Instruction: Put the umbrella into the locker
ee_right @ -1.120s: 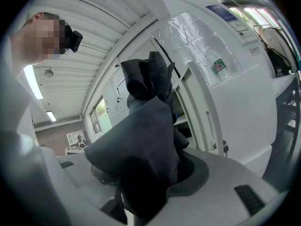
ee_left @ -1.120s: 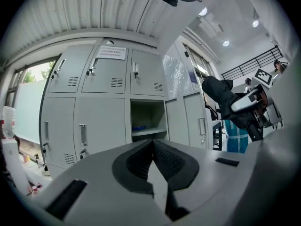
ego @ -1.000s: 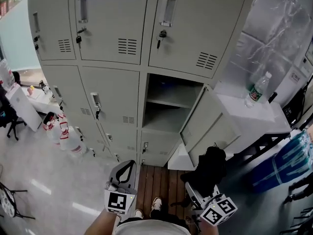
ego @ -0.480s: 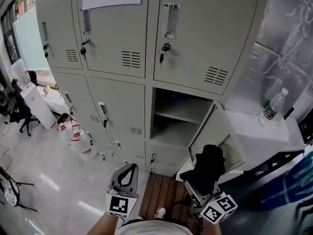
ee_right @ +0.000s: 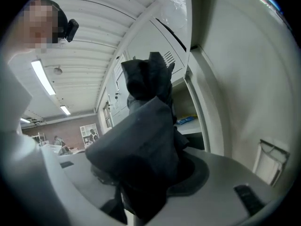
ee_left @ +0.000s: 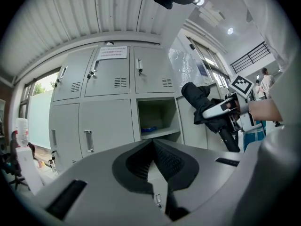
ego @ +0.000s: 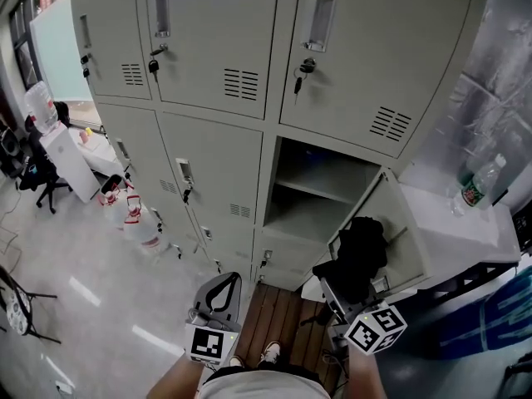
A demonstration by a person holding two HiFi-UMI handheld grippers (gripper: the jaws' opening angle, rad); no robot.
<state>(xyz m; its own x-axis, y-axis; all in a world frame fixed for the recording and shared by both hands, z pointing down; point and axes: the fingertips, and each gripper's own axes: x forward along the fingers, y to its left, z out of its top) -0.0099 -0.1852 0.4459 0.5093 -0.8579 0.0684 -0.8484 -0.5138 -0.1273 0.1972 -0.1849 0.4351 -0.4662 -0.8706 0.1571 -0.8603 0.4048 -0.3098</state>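
Delivery is the step in hand: the right gripper (ego: 339,296) is clamped round a black folded fabric umbrella (ego: 357,252), its jaws wide about the bundled cloth. It holds the umbrella near the swung-out grey metal door (ego: 403,239) of the one open compartment (ego: 291,160) in the pale grey steel locker bank (ego: 208,73). The umbrella sits just right of the opening, not yet inside. The left gripper (ego: 218,293) hangs to its left, jaws pressed together on nothing. A metal shelf (ee_left: 160,133) splits the compartment, and a small blue object (ee_left: 148,128) lies on it. Next, I judge, the umbrella must go left past the door edge, then far into whichever space takes its length, before the jaws let go. Loose cloth could snag on the door.
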